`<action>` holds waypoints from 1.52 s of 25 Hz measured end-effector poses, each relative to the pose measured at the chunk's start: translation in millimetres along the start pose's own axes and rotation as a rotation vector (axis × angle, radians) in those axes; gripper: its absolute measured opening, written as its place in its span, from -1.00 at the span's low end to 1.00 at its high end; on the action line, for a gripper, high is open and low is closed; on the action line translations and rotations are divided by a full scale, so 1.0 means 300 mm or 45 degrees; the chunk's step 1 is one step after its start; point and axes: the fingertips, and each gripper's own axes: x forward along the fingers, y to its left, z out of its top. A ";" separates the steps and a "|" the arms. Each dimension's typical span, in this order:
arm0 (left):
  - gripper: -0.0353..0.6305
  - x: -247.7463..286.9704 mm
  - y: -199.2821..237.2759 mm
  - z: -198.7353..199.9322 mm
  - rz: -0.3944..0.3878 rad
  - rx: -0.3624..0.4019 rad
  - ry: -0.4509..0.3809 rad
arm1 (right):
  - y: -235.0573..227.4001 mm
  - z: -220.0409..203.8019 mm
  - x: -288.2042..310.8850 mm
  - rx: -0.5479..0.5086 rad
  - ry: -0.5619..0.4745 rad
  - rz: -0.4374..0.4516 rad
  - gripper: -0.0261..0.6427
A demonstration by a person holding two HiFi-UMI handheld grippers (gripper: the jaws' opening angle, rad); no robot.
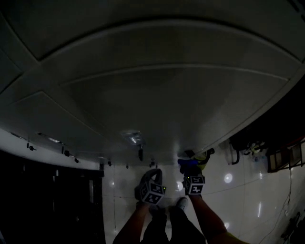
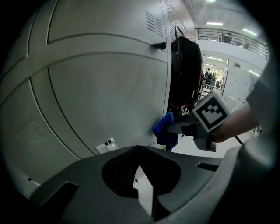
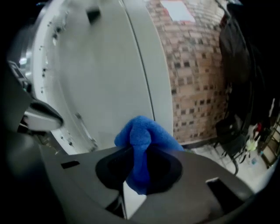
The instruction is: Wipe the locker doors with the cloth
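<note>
Right gripper view: right gripper (image 3: 139, 168) jaws clamped on the blue cloth (image 3: 141, 135), bunched up just short of the grey locker door (image 3: 100, 83)

Left gripper view: left gripper (image 2: 141, 175) jaws together, nothing between them; cloth sits by the door's right edge

Head view, too dark for jaws: both forearms (image 1: 136, 224) extended forward, grippers side by side

No text, number or brand can be read anywhere. A small pale label (image 2: 106, 145) sits low on the grey locker door (image 2: 100, 87), its print too small to make out. A white sheet (image 3: 177, 9) on the brick wall (image 3: 197, 65) is blurred. The marker cube (image 2: 211, 111) bears only black-and-white square patterns.
</note>
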 end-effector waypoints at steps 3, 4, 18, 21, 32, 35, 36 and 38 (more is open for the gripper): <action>-0.88 -0.246 -0.059 0.115 -0.022 0.039 0.000 | 0.129 0.197 -0.367 -0.036 -0.091 0.040 -0.72; -0.88 -0.323 -0.044 0.184 -0.003 0.049 -0.025 | 0.170 0.304 -0.457 -0.062 -0.134 0.062 -0.72; -0.88 -0.999 0.039 0.644 0.196 0.106 -0.404 | 0.589 0.945 -1.072 -0.341 -0.544 0.229 -0.72; -0.88 -1.005 0.020 0.608 0.146 0.114 -0.397 | 0.586 0.893 -1.085 -0.287 -0.507 0.209 -0.72; -0.88 -1.205 -0.154 0.534 0.168 0.194 -0.426 | 0.591 0.777 -1.352 -0.311 -0.543 0.217 -0.72; -0.88 -1.300 -0.248 0.529 0.246 0.200 -0.438 | 0.582 0.768 -1.502 -0.286 -0.600 0.291 -0.72; -0.88 -1.327 -0.296 0.526 0.268 0.194 -0.441 | 0.566 0.758 -1.568 -0.283 -0.616 0.304 -0.72; -0.88 -1.374 -0.412 0.528 0.296 0.187 -0.450 | 0.513 0.724 -1.701 -0.289 -0.628 0.320 -0.72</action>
